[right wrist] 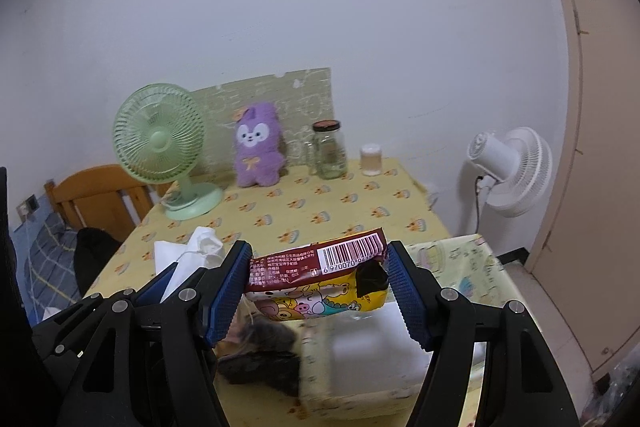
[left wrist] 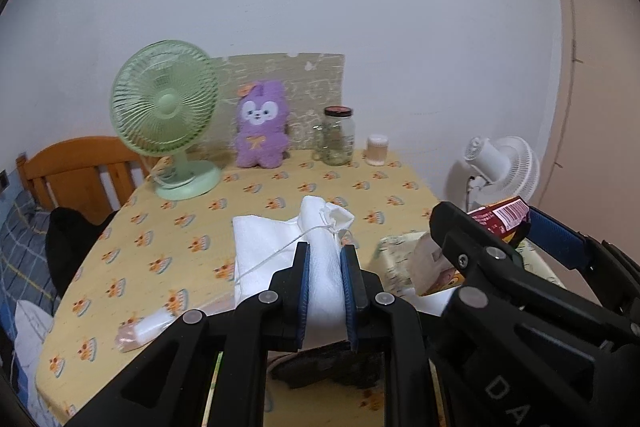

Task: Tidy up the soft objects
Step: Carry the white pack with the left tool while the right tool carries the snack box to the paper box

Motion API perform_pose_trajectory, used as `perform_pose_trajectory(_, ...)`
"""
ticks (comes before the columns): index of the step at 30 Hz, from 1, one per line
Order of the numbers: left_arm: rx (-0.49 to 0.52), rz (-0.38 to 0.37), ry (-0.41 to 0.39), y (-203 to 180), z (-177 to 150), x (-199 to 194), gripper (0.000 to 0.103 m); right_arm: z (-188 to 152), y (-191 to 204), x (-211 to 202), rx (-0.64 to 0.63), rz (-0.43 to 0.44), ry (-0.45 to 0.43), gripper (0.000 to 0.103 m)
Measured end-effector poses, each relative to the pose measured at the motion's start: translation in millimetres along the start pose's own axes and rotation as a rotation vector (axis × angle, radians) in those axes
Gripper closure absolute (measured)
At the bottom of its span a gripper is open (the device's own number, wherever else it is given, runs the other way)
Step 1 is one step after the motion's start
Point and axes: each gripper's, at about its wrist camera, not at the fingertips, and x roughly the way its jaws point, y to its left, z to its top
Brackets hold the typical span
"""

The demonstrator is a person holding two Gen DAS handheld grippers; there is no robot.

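Showing barcode "6 970070": tissue pack [right wrist: 320, 275]

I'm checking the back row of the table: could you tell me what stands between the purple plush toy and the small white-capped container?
A glass jar with a dark lid, in both wrist views.

Back of the worktop [right wrist: 352, 203], along the wall

A green fan [right wrist: 160, 143] stands at the left, a lidded glass jar [right wrist: 330, 151] and a small white-capped container [right wrist: 371, 159] further right; off the worktop, a white fan [right wrist: 516, 171] and a wooden headboard [right wrist: 96, 195].
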Motion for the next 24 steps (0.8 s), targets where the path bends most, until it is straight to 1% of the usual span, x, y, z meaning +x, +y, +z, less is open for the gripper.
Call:
perform_pose_trajectory(4,0.013,-0.039,-0.005,-18.7,4.0,4.9,0.090,3.6,-16.6,2.4,0.015,-0.030,-0.006,0.032)
perform_pose_trajectory(14,0.044,-0.085,-0.002,-49.5,10.6,23.0,0.090,6.2,-48.0,8.5,0.028,-0.083,-0.018,0.032)
perform_pose_trajectory(19,0.059,-0.111,0.013,-62.3,11.2,36.1,0.090,5.8,-65.0,17.2,0.043,-0.103,-0.013,0.032)
perform_pose_trajectory(24,0.078,-0.140,0.054,-75.8,9.1,57.4,0.089,2.9,-80.2,30.5,0.053,-0.127,0.009,0.032)
